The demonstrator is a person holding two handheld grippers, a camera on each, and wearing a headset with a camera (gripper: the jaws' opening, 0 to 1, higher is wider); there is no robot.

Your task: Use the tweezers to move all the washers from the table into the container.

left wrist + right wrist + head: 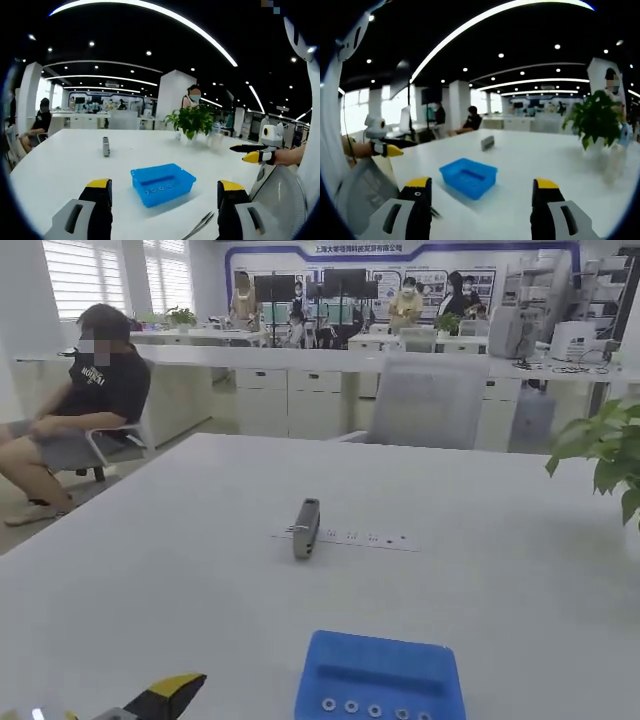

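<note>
A blue container (380,675) sits on the white table (200,570) at the near edge, with several metal washers (375,709) in a row inside it. The left gripper view has the container (162,182) ahead of my open left gripper (164,192), washers (159,189) on its floor, and the tweezers (200,226) lying on the table between the jaws. My right gripper (481,184) is open and empty, with the container (469,177) ahead of it. A gripper's yellow-and-black fingertip (165,695) pokes in at the bottom left of the head view.
A grey block (306,527) stands on a flush power strip (355,537) mid-table. A potted plant (605,445) is at the table's right edge, a chair (430,400) at its far side. A person (95,390) sits at the left.
</note>
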